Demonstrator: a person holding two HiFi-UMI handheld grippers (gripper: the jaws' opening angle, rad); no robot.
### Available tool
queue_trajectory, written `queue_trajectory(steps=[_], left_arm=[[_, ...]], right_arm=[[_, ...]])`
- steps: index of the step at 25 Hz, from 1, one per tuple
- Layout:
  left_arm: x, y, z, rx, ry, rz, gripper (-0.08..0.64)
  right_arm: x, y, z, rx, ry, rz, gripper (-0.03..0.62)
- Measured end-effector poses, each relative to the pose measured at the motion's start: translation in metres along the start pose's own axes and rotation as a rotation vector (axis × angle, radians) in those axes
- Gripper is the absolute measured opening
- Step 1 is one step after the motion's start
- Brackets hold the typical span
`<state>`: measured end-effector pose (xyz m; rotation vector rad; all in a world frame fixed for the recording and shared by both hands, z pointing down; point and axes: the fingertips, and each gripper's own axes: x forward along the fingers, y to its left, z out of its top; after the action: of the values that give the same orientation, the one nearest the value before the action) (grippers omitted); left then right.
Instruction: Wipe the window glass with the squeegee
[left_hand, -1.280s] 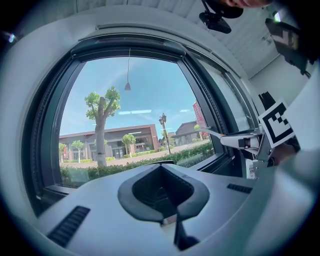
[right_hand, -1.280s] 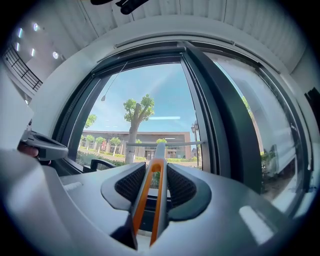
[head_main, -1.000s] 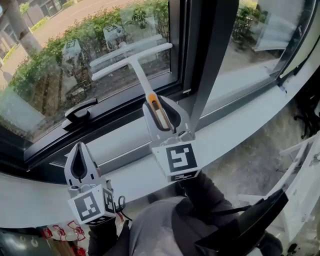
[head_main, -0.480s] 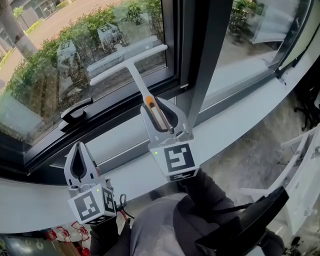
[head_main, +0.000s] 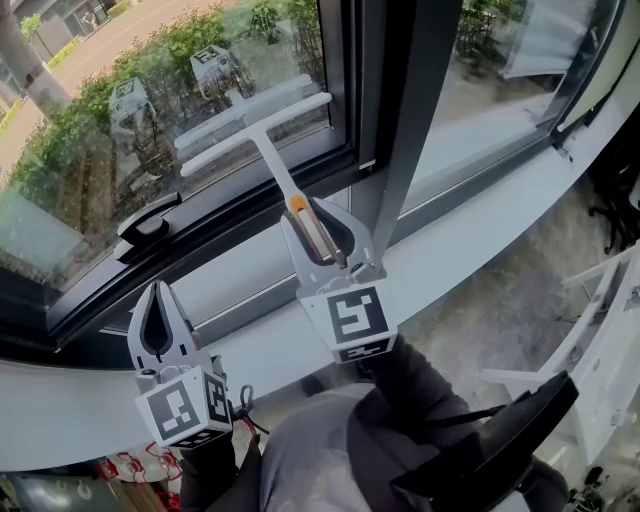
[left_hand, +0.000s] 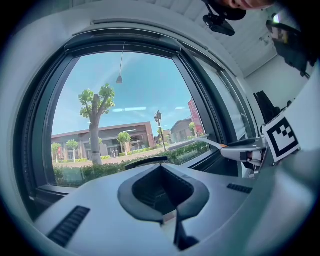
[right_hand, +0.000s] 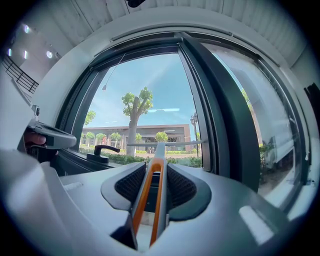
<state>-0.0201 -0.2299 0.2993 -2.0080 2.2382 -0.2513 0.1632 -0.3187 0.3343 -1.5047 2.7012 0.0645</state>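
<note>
Head view steeply down; gripper views low along left tongs (head_main: 160, 292), right tongs (head_main: 312, 215), toward shared window glass (head_main: 150, 110).

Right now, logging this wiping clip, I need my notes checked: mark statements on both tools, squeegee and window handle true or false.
The right tool grips the white T-shaped squeegee by its orange-striped handle. True.
The left tool grips the black lever window handle. False: it is shut on nothing, apart from it.
The squeegee's blade is before the right pane. False: before the left glass pane.
The window handle lies left of the blade. True.
</note>
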Motion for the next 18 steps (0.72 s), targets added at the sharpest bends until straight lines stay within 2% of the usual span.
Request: queue_trajectory(steps=[18], left_arm=[[0.001,-0.006,-0.003,0.015,0.025,-0.009,-0.002]], right_arm=[[-0.003,-0.002,-0.034,0.027,0.047,0.007,0.132]])
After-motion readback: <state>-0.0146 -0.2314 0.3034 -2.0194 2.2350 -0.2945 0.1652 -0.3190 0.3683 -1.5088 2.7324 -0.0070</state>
